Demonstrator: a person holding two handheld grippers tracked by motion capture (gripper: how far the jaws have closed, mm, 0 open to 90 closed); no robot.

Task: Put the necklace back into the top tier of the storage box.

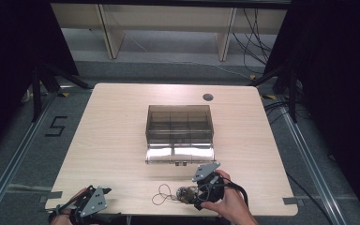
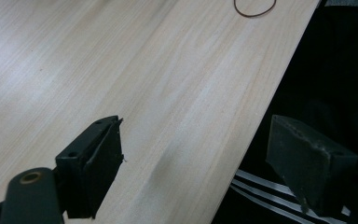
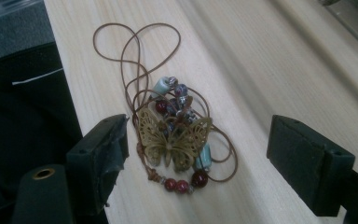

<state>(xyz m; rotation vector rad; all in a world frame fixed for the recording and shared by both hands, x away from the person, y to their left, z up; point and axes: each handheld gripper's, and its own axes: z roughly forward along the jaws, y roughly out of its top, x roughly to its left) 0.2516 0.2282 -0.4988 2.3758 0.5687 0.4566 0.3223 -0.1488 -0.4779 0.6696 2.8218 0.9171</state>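
A necklace lies bunched on the wooden table: a brass butterfly pendant, red and pale blue beads, and a thin brown cord looping away from it. In the high view the necklace sits near the table's front edge. My right gripper is open, its jaws standing on either side of the pendant without touching it; the high view shows that right gripper just right of the necklace. My left gripper is open and holds nothing, over the table's front edge; this left gripper is at the front left corner.
A smoky clear plastic organizer box with compartments stands at the table's middle, its lid folded down toward me. A round grommet hole is at the back. A loop of cord shows far off in the left gripper view.
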